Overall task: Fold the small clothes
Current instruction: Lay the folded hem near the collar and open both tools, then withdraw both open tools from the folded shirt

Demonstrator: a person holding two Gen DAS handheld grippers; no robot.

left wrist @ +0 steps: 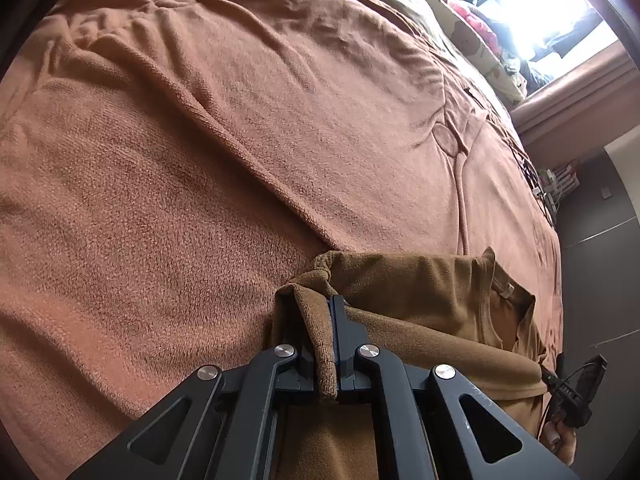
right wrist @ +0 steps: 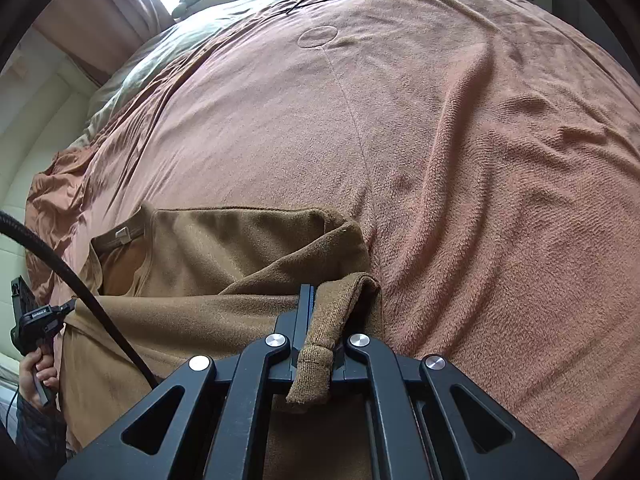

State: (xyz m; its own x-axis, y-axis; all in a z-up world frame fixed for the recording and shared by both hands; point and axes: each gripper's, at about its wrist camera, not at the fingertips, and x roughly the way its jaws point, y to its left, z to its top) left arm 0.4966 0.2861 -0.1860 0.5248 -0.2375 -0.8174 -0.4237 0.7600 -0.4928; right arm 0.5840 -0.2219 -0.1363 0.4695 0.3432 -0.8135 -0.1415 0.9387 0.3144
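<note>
Both grippers are clamped on the small olive-brown fleece top [left wrist: 420, 304], one at each side. The left gripper [left wrist: 330, 344] has its fingers pinched nearly shut around a ribbed cuff or hem edge, which hangs down between them. The right gripper [right wrist: 316, 336] does the same on its side, fingers closed tight on a ribbed sleeve end.

The garment lies on the near part of the bed, neckline and label towards the far edge of the cloth, with a fold of fabric already raised over its body. This looks like the middle of a fold: two gripped edges lifted and ready to be carried across. The next move probably calls for both hands travelling together, keeping the cloth taut, then laying the edges down in line with the far side before letting go.

Underneath is a rust-orange terry blanket [right wrist: 480, 160], rumpled in long creases, covering a bed. Beyond it sit patterned pillows [left wrist: 472, 36] and a bright window with a pinkish curtain [left wrist: 576, 96]; dark flooring shows beside the bed.
</note>
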